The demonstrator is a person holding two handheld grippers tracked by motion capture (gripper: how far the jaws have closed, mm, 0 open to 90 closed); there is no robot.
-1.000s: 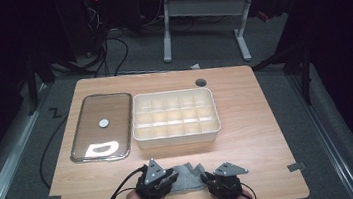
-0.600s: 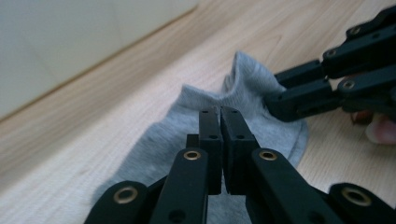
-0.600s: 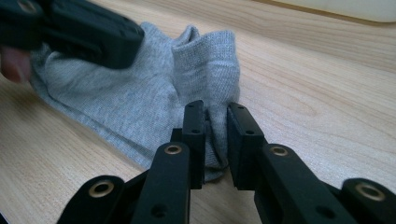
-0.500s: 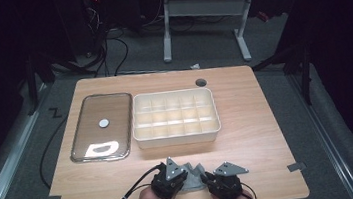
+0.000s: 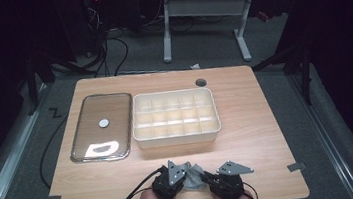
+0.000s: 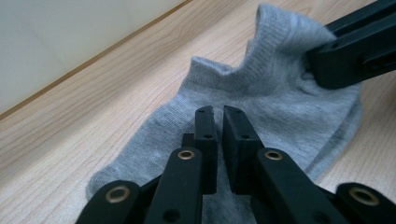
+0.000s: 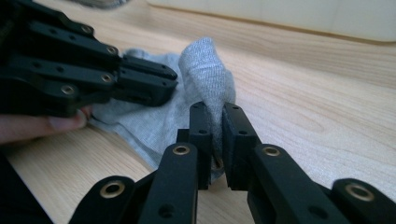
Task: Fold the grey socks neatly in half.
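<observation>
The left gripper (image 6: 218, 122) has just squeezed down on the grey sock (image 6: 261, 100); the right gripper (image 7: 216, 122) has just pinched its raised edge

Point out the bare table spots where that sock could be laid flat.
Bare wood lies right of the compartment box, out to the table edge, and left of the left tool, below the lid. It is crowded around the sock, between both tools.

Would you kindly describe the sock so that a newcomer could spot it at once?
Start at the wooden table and find the cream compartment box in its middle. Nearer the person, between the left gripper and right gripper, lies the grey sock. It is the one soft, crumpled item; its neighbours are rigid.
</observation>
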